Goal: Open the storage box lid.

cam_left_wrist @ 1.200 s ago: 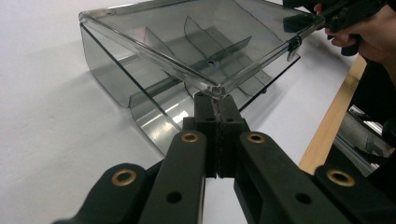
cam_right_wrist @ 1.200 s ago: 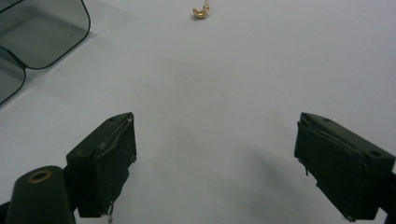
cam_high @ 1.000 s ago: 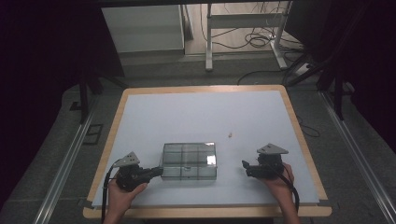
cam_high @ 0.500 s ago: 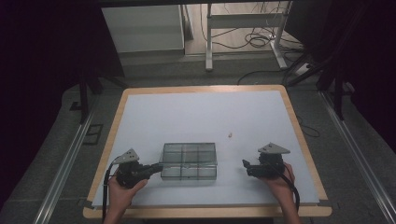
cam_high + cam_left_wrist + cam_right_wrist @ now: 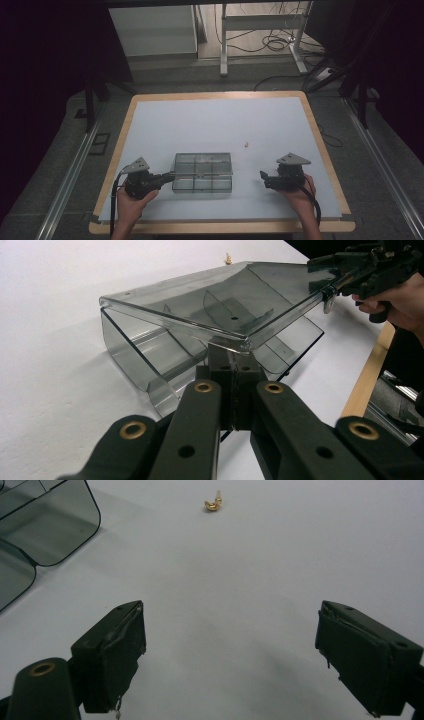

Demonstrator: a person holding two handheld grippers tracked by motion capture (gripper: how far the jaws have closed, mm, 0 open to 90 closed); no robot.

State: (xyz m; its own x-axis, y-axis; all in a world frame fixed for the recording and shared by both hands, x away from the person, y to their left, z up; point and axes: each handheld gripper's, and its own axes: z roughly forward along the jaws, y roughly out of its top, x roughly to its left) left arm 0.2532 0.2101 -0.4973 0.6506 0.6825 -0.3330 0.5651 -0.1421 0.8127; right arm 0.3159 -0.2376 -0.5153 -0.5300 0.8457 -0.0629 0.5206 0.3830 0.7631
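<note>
At the left of the high view, the left gripper [image 5: 167, 176] sits at the near-left part of the table [image 5: 210, 120], its jaws closed on the left edge of a smoky transparent compartment box [image 5: 202, 172]. In the left gripper view the pinch is plain: the two black jaws meet on the corner of the box's lid [image 5: 220, 305], and that lid stands tilted up off the tray [image 5: 150, 360] beneath it, so the box is partly open (the dividers show through the plastic). The step in hand looks like opening the box by its lid, and it seems about halfway, since the lid is raised at the gripped side but not swung over.

Moving right, the box lies near the front middle of the table, between the two hands. Beyond it and a little to the right, well apart from both grippers, a small brass wing screw [image 5: 246, 145] rests alone on the white surface; the right gripper view shows it up ahead [image 5: 214, 502].

At the right, the right gripper [image 5: 263, 177] hovers just off the table with jaws spread wide and nothing between them [image 5: 227, 655]. I judge the next move calls for the left hand to hold the lid up steadily while the right reaches forward for the screw, closing on its small head squarely so it does not skid away
</note>
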